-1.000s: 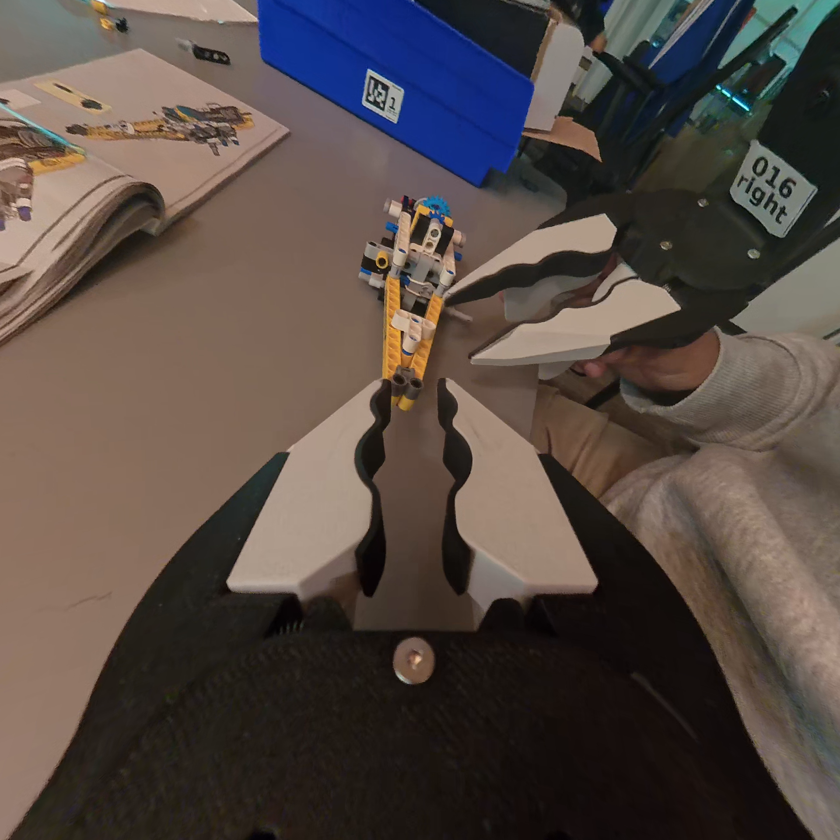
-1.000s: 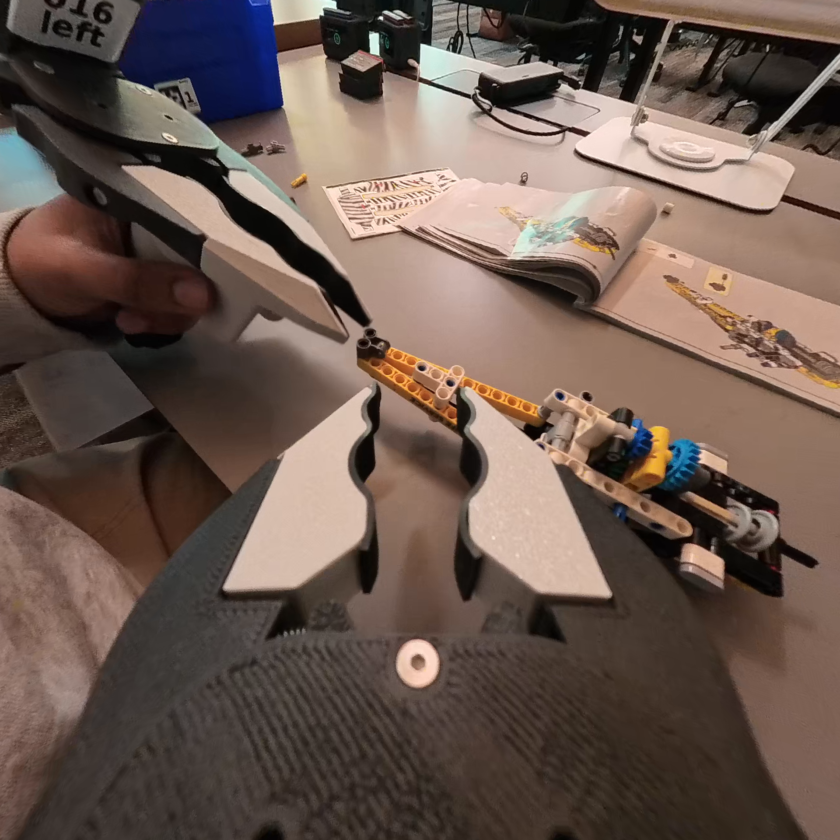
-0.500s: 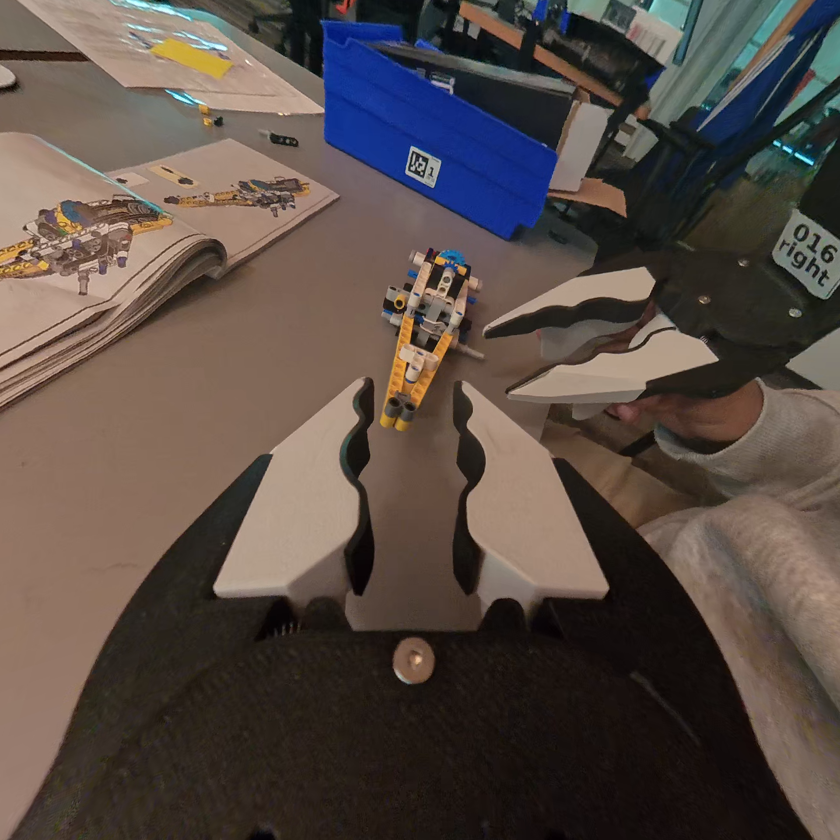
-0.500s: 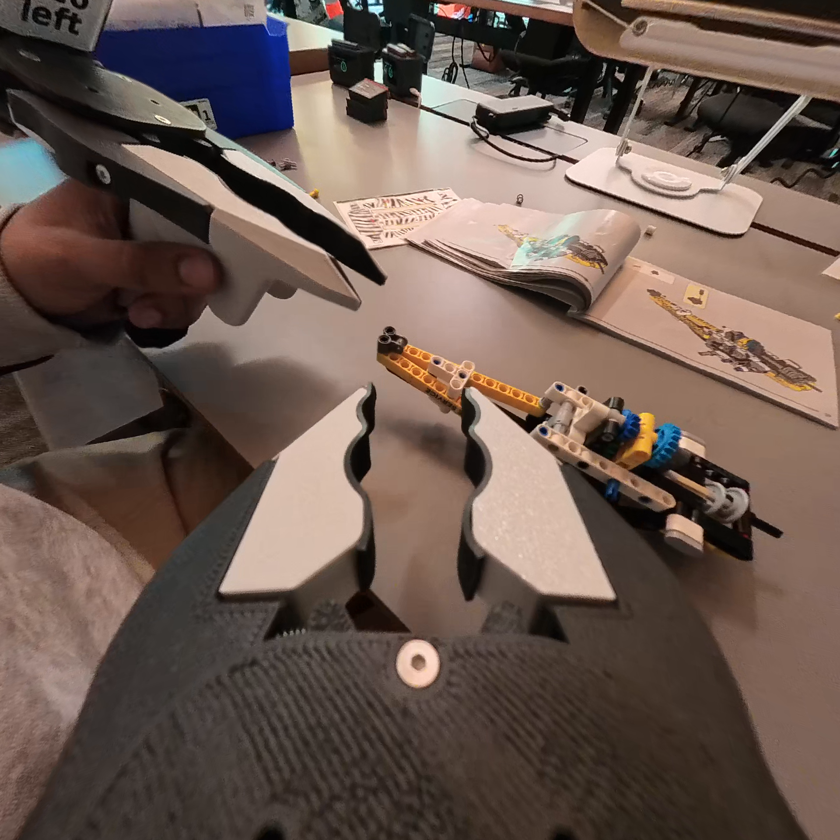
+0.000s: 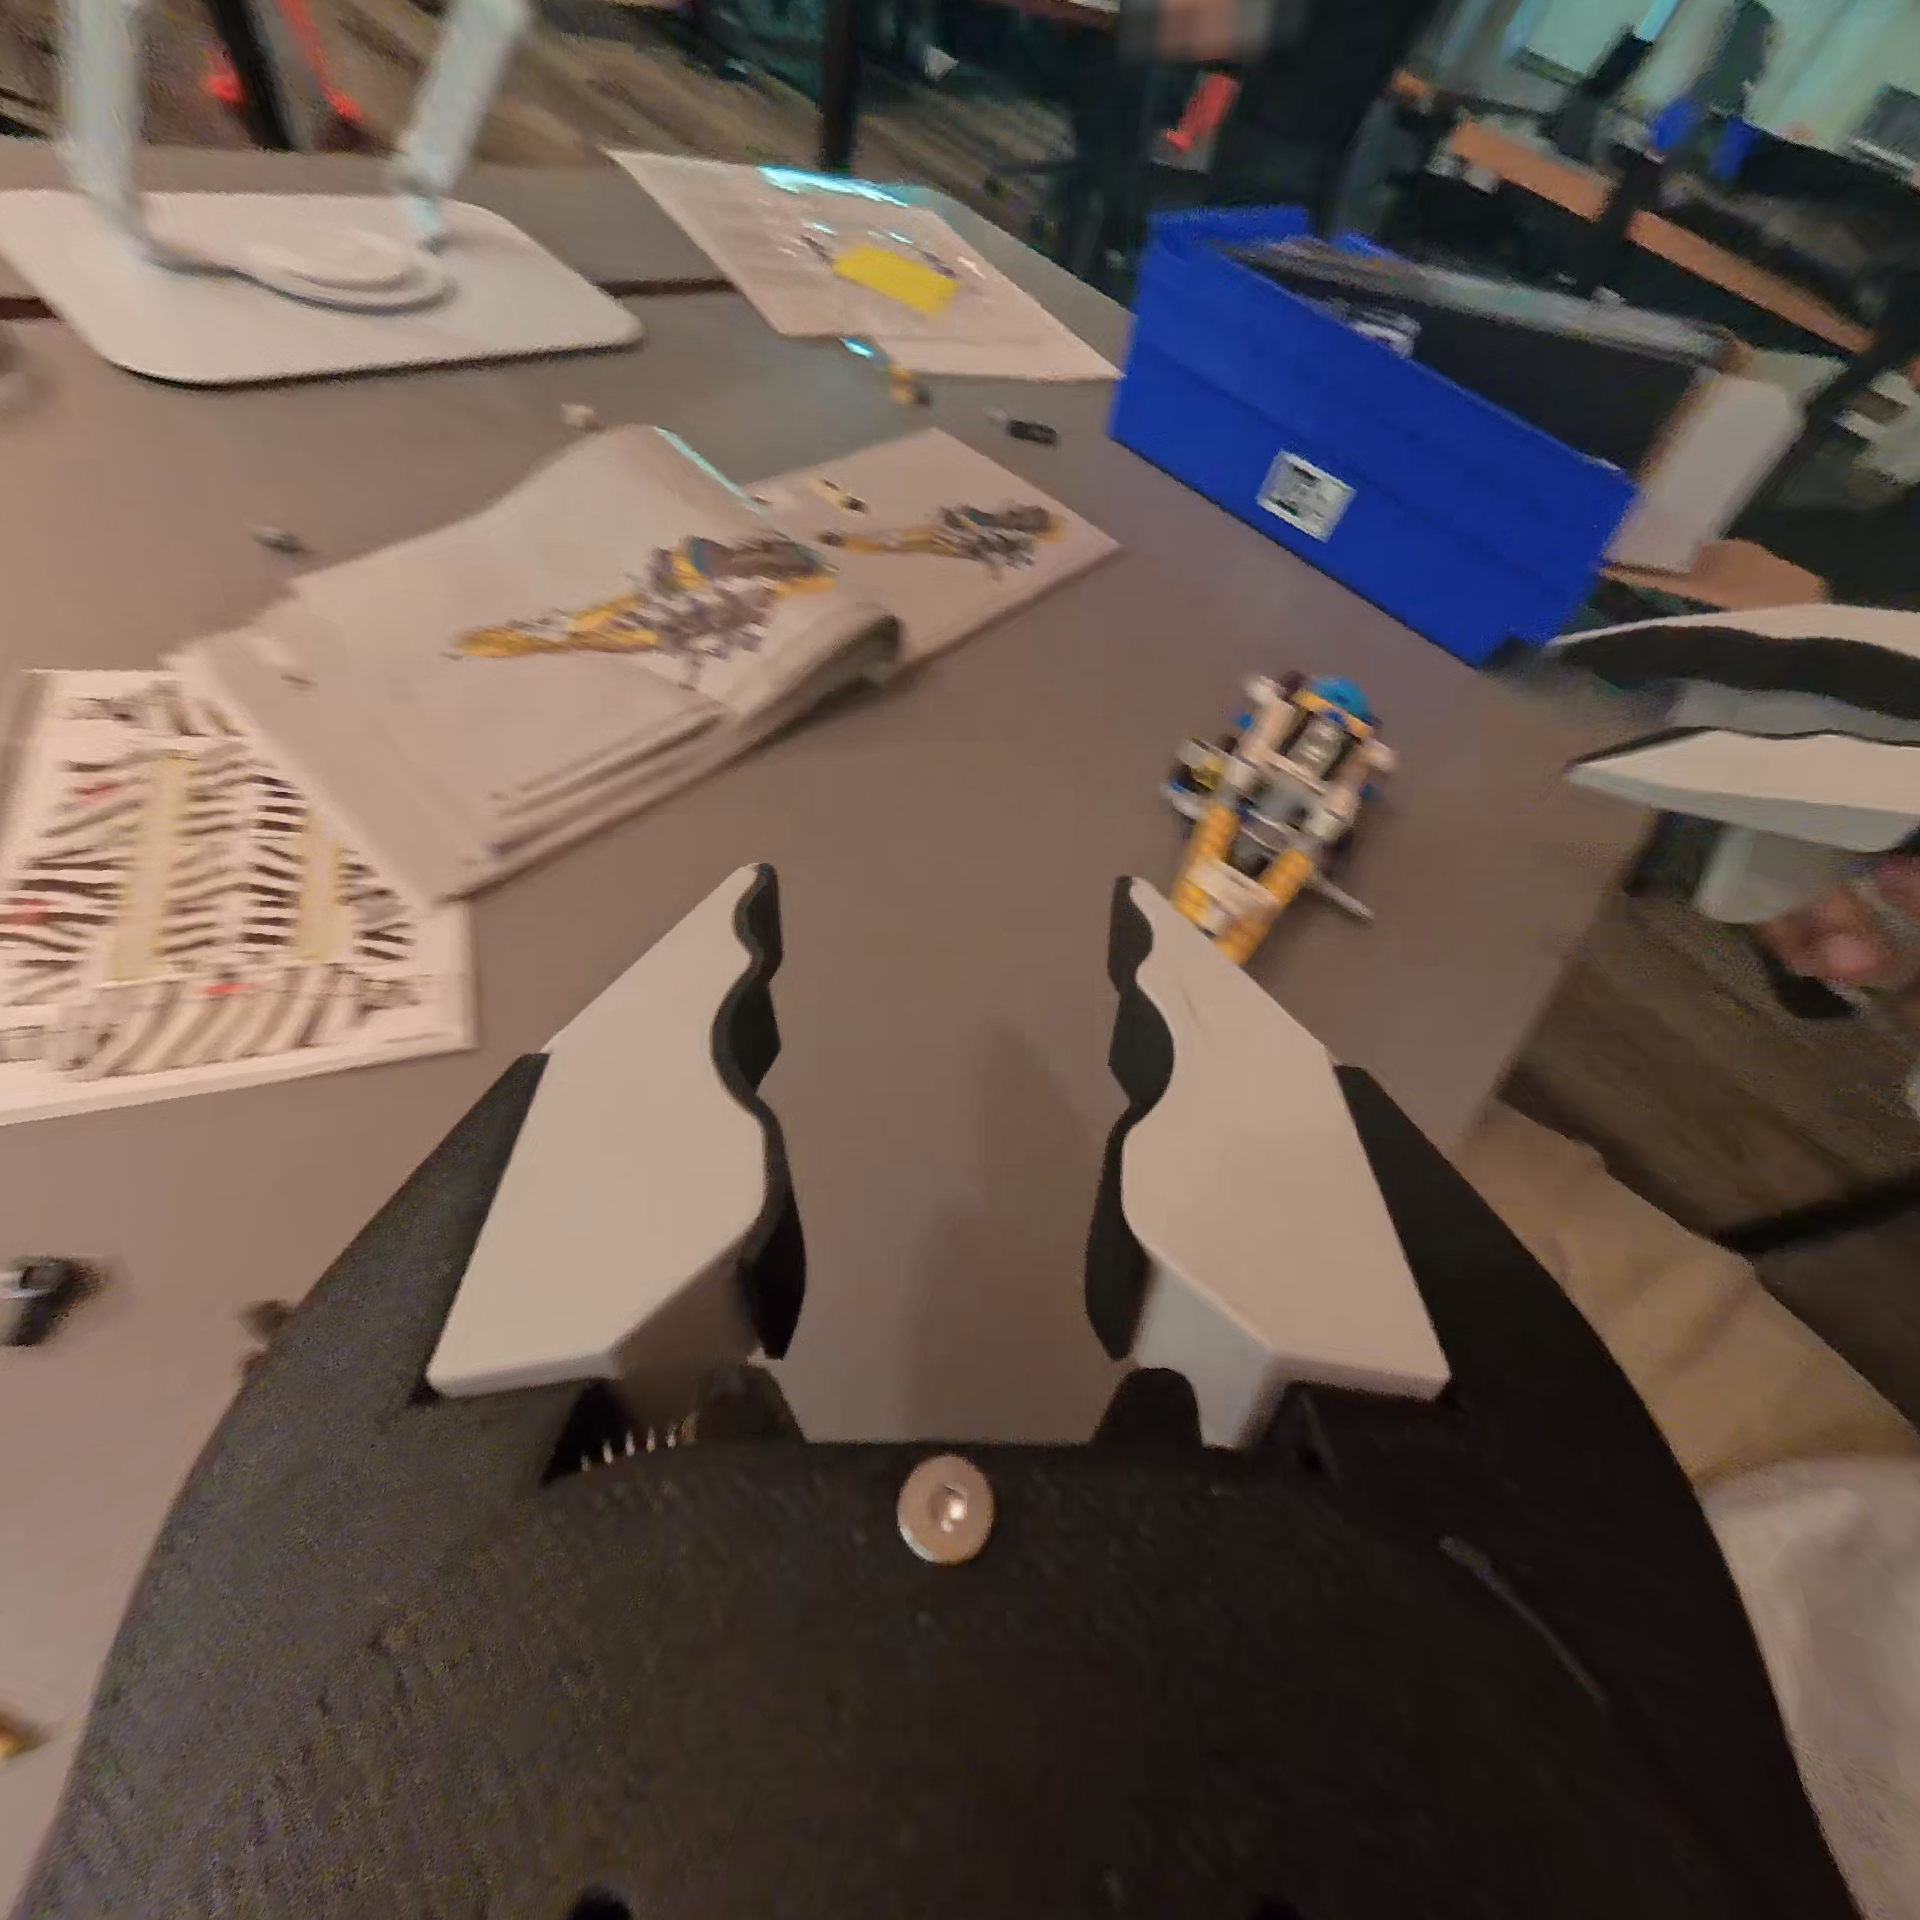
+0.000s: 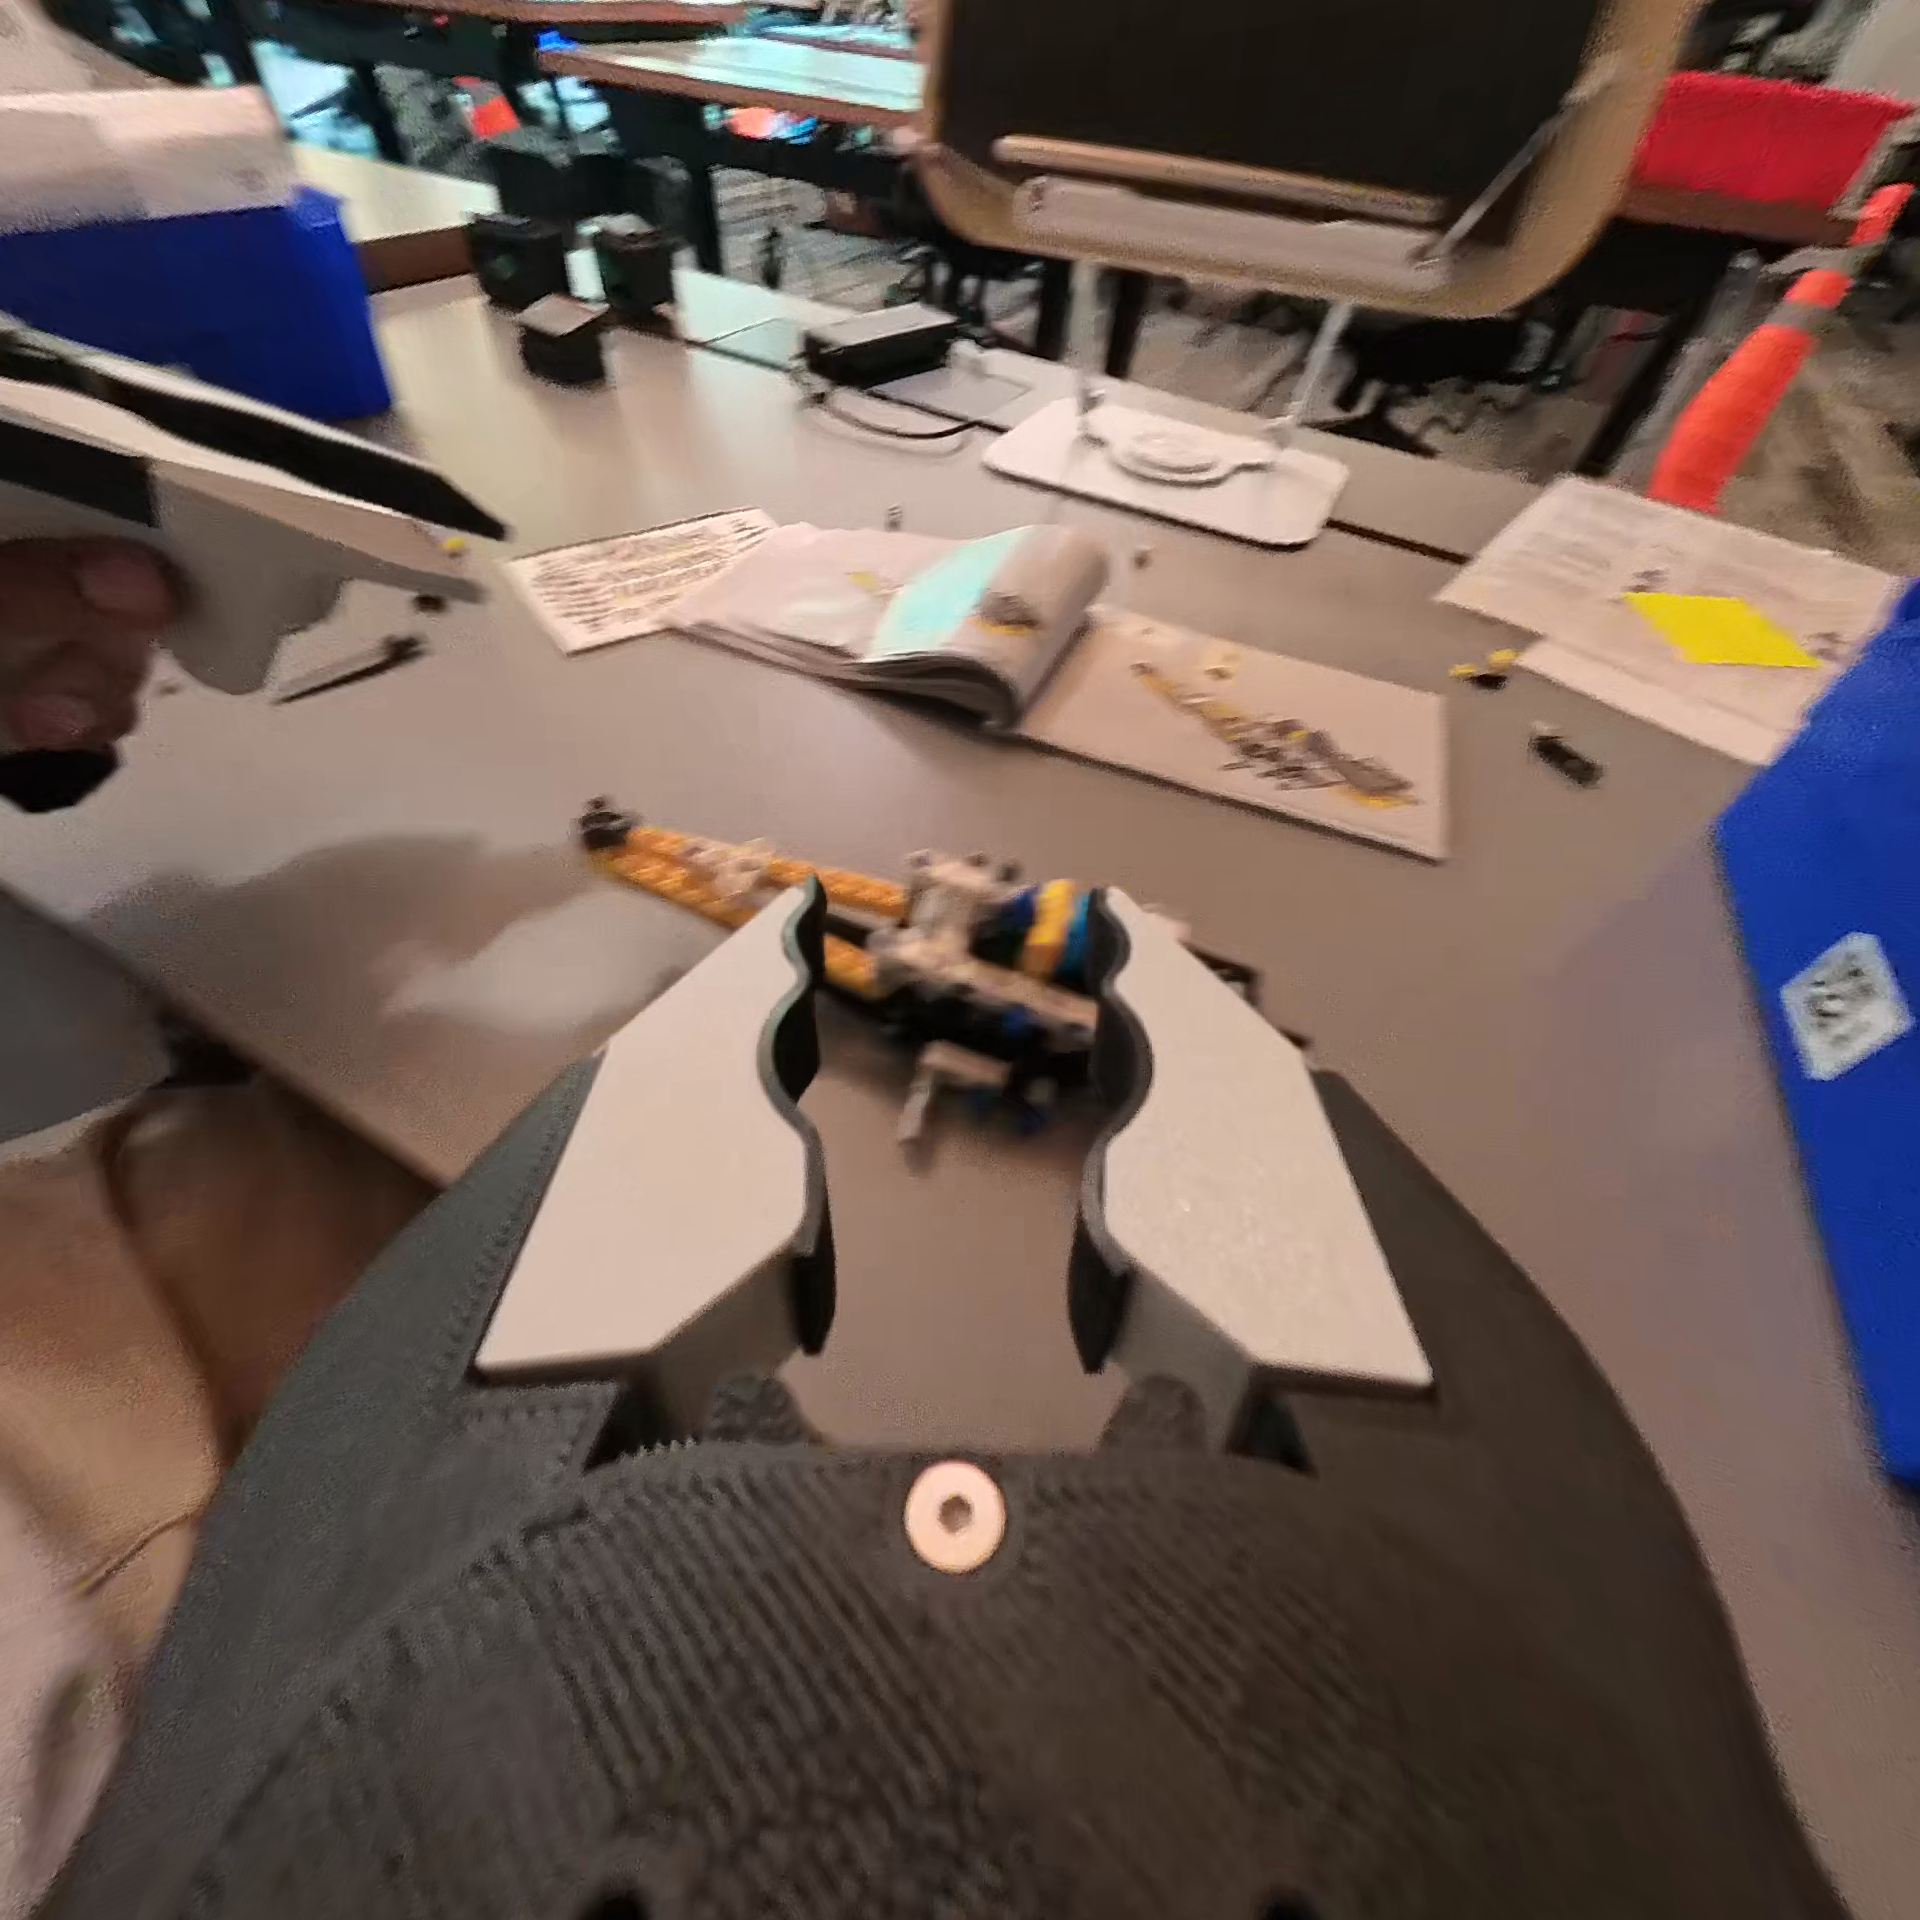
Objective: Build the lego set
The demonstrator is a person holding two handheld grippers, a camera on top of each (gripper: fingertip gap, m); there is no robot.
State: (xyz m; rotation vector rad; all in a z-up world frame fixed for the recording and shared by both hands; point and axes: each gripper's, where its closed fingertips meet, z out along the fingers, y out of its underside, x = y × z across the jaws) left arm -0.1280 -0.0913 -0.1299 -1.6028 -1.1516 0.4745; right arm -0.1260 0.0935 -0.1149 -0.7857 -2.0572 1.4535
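The part-built lego model (image 5: 1273, 800), a long yellow beam with a white, blue and black block at its far end, lies on the grey table (image 5: 935, 748). My left gripper (image 5: 945, 894) is open and empty, held above the table to the left of the model's yellow tip. My right gripper (image 6: 961, 914) is open and empty, above the model's block end (image 6: 977, 956), which shows between its fingers. Each gripper also shows in the other's view, the right (image 5: 1745, 727) and the left (image 6: 260, 488). Both views are motion-blurred.
An open instruction booklet (image 5: 644, 644) and a striped sticker sheet (image 5: 197, 894) lie left of the model. A blue bin (image 5: 1351, 488) stands behind it. A white lamp base (image 5: 312, 281), a paper sheet (image 5: 873, 260) and small loose pieces (image 5: 1023, 426) lie farther back. The table's near edge runs by the person's lap.
Both grippers have opened wider and lifted away from the model. The left has swung left, off the yellow tip. The right has moved along to the model's block end.
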